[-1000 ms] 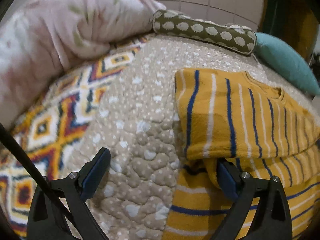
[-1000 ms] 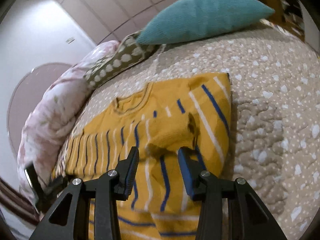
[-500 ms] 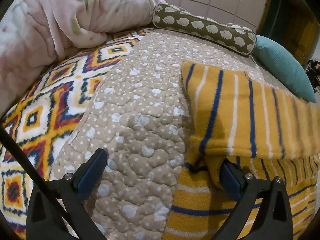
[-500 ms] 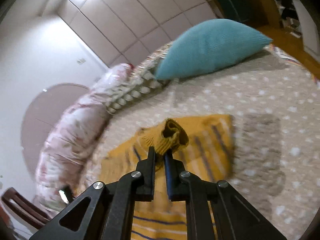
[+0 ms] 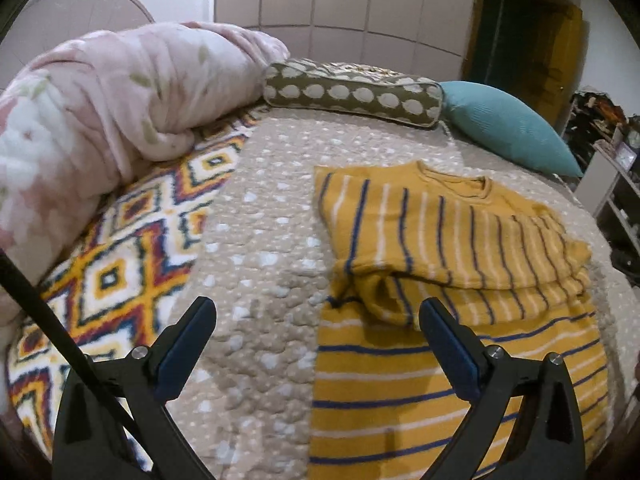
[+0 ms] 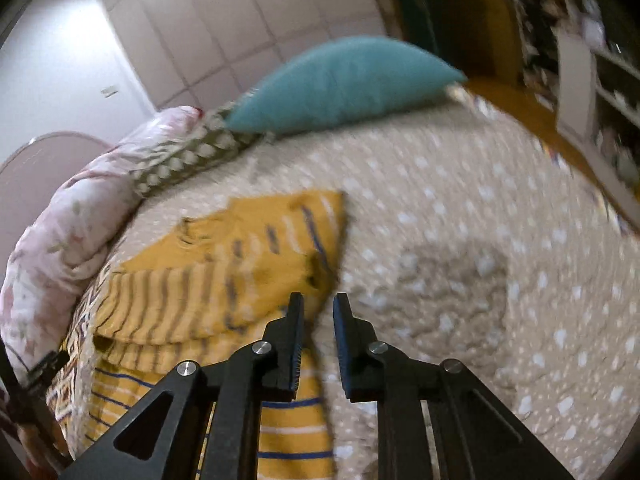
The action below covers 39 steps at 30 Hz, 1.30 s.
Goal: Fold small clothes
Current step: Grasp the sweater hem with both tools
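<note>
A mustard-yellow sweater with blue and white stripes lies on the beige quilted bedspread, both sleeves folded across its chest. It also shows in the right wrist view, blurred. My left gripper is wide open and empty, held above the sweater's left edge. My right gripper is empty, its jaws a narrow gap apart, above the sweater's right edge.
A pink floral duvet is piled at the left. A spotted olive bolster and a teal pillow lie at the bed's head. A diamond-patterned blanket covers the bed's left side. Shelves stand to the right.
My right gripper held a sleeve cuff half a second ago; it has let go, opened slightly and pulled back. My left gripper has lifted and drawn back, staying open.
</note>
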{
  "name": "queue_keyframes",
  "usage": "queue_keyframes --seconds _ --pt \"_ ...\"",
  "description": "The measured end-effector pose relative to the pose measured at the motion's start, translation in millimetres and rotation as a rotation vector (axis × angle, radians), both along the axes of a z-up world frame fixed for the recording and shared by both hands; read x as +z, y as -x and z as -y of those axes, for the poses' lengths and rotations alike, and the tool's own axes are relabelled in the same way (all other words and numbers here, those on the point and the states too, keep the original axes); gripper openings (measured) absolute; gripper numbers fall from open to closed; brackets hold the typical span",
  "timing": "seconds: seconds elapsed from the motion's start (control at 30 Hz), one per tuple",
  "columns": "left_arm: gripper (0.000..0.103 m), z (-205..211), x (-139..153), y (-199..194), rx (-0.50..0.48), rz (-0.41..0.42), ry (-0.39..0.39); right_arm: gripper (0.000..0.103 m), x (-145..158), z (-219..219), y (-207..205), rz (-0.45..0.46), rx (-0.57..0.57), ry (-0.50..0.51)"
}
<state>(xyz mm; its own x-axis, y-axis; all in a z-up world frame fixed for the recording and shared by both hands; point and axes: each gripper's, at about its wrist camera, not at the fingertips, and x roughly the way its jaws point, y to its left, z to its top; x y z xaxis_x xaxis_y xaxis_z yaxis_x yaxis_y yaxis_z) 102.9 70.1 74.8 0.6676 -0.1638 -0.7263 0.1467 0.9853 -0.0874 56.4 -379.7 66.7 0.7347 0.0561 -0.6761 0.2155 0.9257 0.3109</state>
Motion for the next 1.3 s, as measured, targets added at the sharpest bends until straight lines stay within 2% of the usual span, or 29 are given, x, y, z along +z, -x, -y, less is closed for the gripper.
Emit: queue_keyframes --seconds 0.03,0.1,0.17,0.23,0.27,0.33,0.4,0.43,0.5,0.6,0.73,0.9,0.97,1.07,1.17,1.3 --pt "0.101 2.6 -1.4 -4.9 0.003 -0.008 0.009 0.034 4.7 -13.3 -4.6 0.022 0.033 0.025" --pt "0.101 11.5 -5.8 -18.9 0.015 -0.008 0.017 0.044 6.8 -31.2 -8.4 0.034 0.081 0.059" --pt "0.101 20.4 -16.6 -39.2 0.025 -0.043 -0.012 0.044 3.2 -55.6 -18.7 0.030 0.140 0.094" --pt "0.097 25.5 -36.6 -63.0 0.056 -0.111 -0.058 0.044 -7.4 -70.8 -33.7 -0.004 0.189 0.068" --pt "0.093 26.5 -44.8 -70.5 0.054 -0.140 -0.065 0.044 -13.8 -74.2 -41.3 -0.024 0.197 0.055" --pt "0.093 26.8 -60.0 -81.9 0.043 -0.193 -0.057 0.043 -30.7 -81.1 -58.1 -0.071 0.193 0.053" --pt "0.089 24.8 -56.8 -79.8 0.037 -0.187 -0.027 0.043 -50.8 -80.2 -73.1 -0.125 0.171 0.049" --pt "0.083 24.1 -53.4 -76.5 0.025 -0.185 -0.012 0.043 -58.4 -78.2 -78.7 -0.141 0.164 0.030" --pt "0.082 20.9 -43.2 -64.9 0.002 -0.181 0.015 0.043 -57.5 -74.1 -79.3 -0.135 0.150 0.000" --pt "0.082 10.2 -27.4 -39.8 -0.015 -0.162 0.041 0.043 -44.0 -65.6 -63.6 -0.110 0.150 -0.042" --pt "0.082 -13.8 -18.1 0.1 -0.017 -0.169 0.142 0.043 -31.3 -35.8 -13.0 -0.096 0.117 -0.100" --pt "0.080 -23.3 -41.3 29.2 -0.059 -0.269 0.288 0.046 -33.5 4.2 49.5 -0.101 0.033 -0.139" --pt "0.065 -24.1 -55.2 36.3 -0.055 -0.321 0.350 0.046 -45.9 18.9 71.9 -0.119 0.025 -0.221" --pt "0.056 -25.5 -55.8 52.6 -0.043 -0.301 0.378 0.047 -69.7 21.6 95.6 -0.132 0.070 -0.388" --pt "0.051 -36.2 -60.8 69.5 -0.047 -0.330 0.503 0.047 -80.9 8.3 112.0 -0.109 0.133 -0.497" --pt "0.046 -40.6 -60.3 102.5 -0.051 -0.327 0.536 0.047 -87.0 -14.6 127.3 -0.090 0.220 -0.581"
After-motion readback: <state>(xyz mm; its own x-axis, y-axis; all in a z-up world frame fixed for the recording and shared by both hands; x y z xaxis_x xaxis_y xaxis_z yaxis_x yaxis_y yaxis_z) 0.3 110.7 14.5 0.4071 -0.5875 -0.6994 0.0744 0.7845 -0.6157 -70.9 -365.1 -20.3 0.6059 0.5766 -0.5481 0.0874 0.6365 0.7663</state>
